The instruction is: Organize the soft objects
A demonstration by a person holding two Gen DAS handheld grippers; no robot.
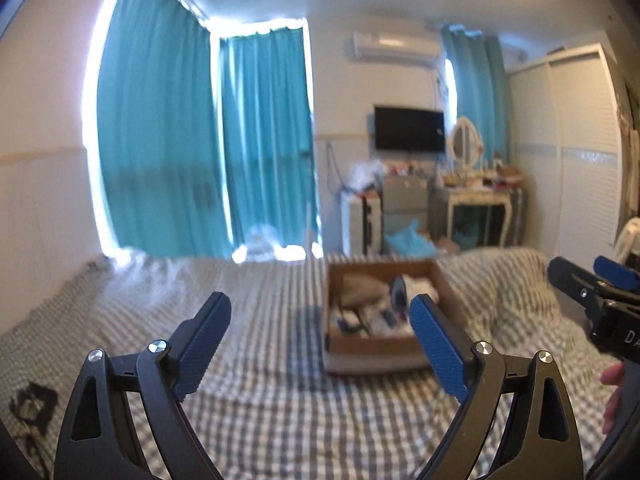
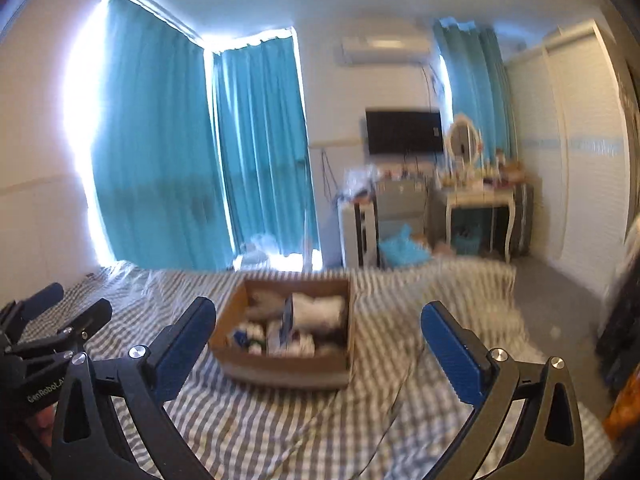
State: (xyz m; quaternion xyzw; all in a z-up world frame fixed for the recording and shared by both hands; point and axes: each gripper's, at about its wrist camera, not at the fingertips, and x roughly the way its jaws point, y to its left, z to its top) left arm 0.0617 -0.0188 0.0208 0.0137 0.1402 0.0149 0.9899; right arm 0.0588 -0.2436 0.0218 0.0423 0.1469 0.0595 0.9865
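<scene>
A brown cardboard box (image 1: 374, 346) (image 2: 280, 368) sits on the bed, filled with soft items: a tan cloth (image 1: 362, 290), white bundles (image 2: 318, 310) and small blue-and-white pieces. My left gripper (image 1: 320, 340) is open and empty, held above the bed with the box between and beyond its fingers. My right gripper (image 2: 316, 344) is open and empty, with the box just ahead, left of centre. Each gripper shows at the edge of the other's view: the right one (image 1: 592, 284) and the left one (image 2: 60, 312), jaws apart.
The bed has a grey-and-white striped cover (image 1: 260, 400) (image 2: 280, 432). A dark item (image 1: 34, 402) lies on it at the left. Teal curtains (image 1: 168, 140), a TV (image 1: 408, 128), a dressing table (image 1: 476, 200) and a white wardrobe (image 1: 576, 148) stand beyond.
</scene>
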